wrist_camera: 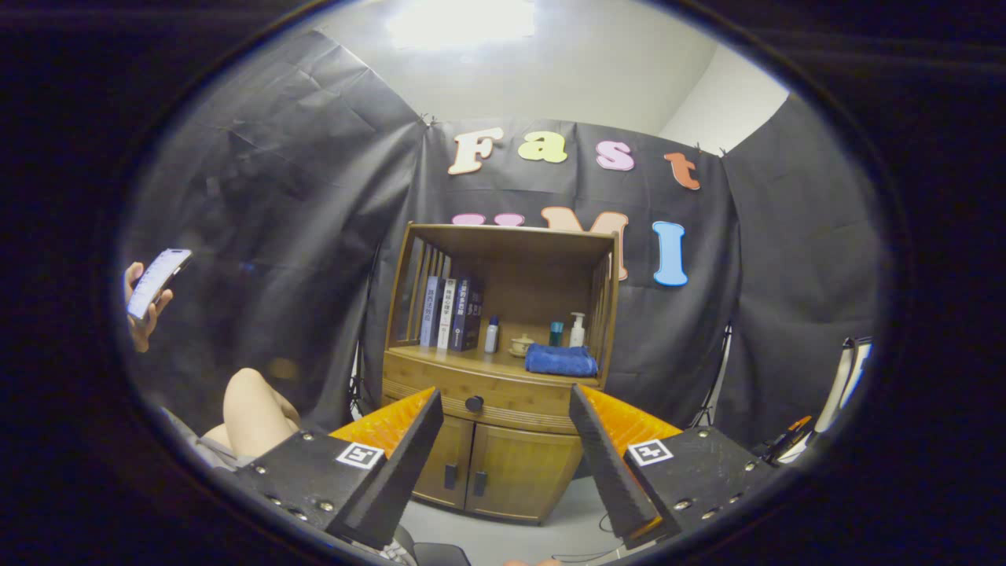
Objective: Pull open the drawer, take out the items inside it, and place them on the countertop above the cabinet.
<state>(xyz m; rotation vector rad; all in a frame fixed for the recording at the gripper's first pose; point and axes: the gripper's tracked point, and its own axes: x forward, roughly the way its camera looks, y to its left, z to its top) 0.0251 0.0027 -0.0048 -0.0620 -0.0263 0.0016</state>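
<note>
A wooden cabinet (495, 440) stands against the black cloth wall, well beyond my fingers. Its drawer (503, 405) is closed, with a dark round knob (474, 403) on the front. Two lower doors (487, 470) are closed beneath it. The countertop (471, 360) above the drawer carries a folded blue cloth (561, 360), books (452, 312), bottles (576, 330) and a small cup (521, 344). My gripper (504, 405) is open, its fingers spread wide with nothing between them, framing the drawer from a distance.
A person sits to the left of the cabinet, a knee (253, 409) near my left finger and a hand holding a phone (156, 283). Some gear (845, 385) stands at the right by the cloth wall. Pale floor (511, 538) lies before the cabinet.
</note>
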